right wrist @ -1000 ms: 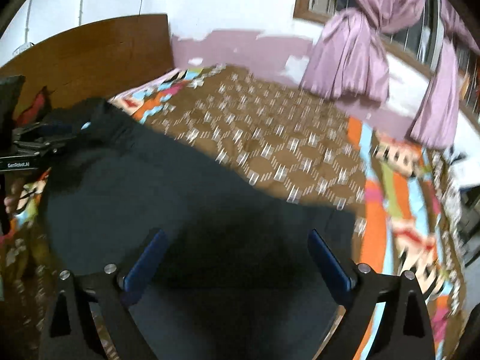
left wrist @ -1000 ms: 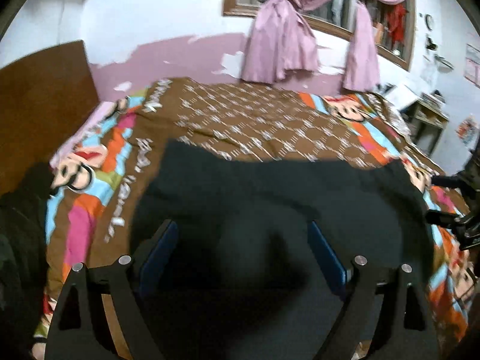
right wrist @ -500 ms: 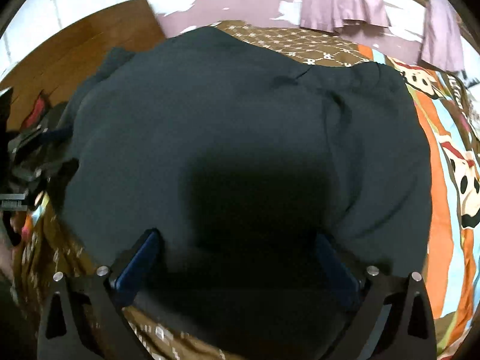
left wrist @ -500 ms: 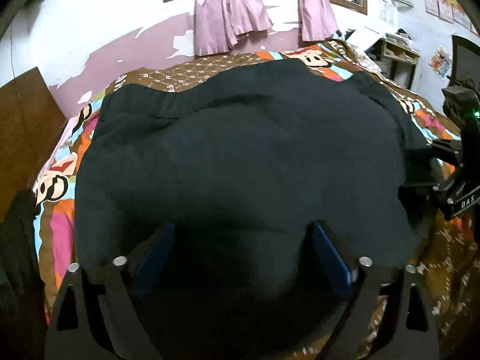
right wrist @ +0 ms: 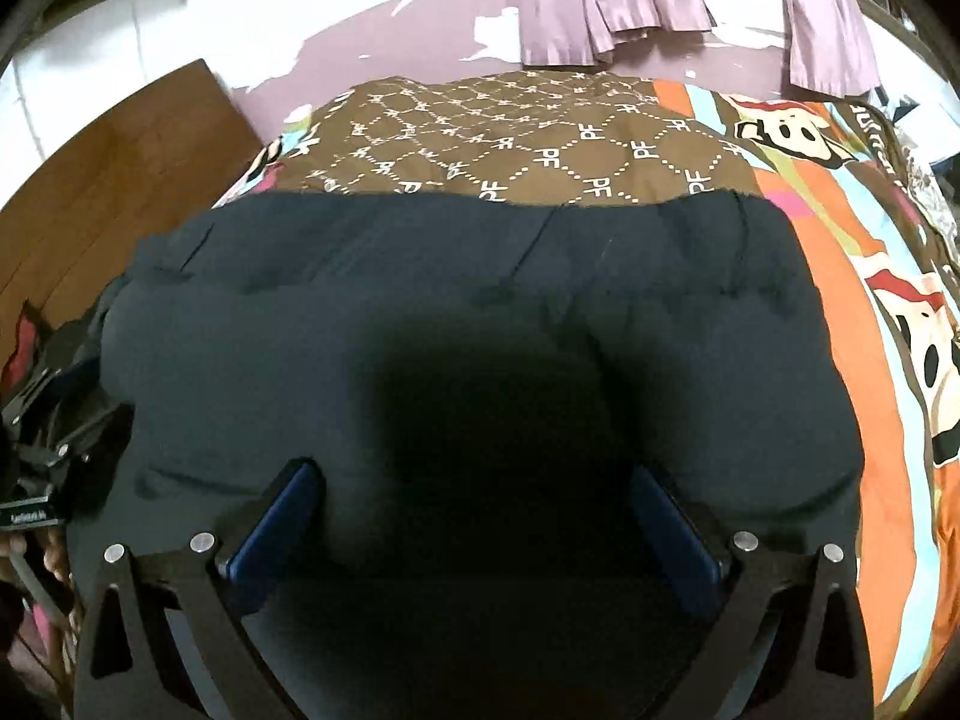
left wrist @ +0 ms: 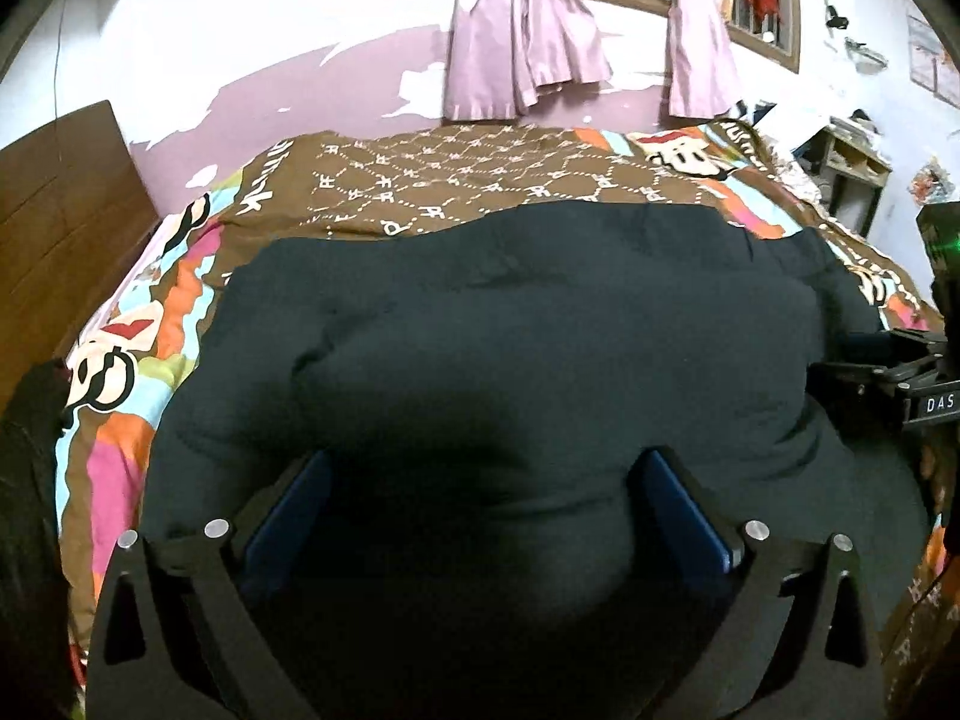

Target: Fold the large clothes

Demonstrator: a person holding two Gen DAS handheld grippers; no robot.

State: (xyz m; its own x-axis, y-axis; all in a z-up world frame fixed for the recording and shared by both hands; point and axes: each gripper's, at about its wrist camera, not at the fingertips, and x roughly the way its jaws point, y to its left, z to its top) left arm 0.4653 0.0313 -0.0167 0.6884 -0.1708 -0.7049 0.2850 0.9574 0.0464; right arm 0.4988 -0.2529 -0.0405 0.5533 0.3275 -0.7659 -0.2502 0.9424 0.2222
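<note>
Left gripper and right gripper, both spread wide with blue pads either side of the dark, puffy fabric garment, pinching nothing visible; garment spread ahead of and beneath both tools on the brown patterned cartoon bedspread. Likely to go wrong: slack, bulky cloth sliding from unclosed jaws or bunching into a crooked fold, since no edge is clamped. Counted: two grippers, one garment, one bedspread, two pink tied curtains, one wooden headboard.
</note>
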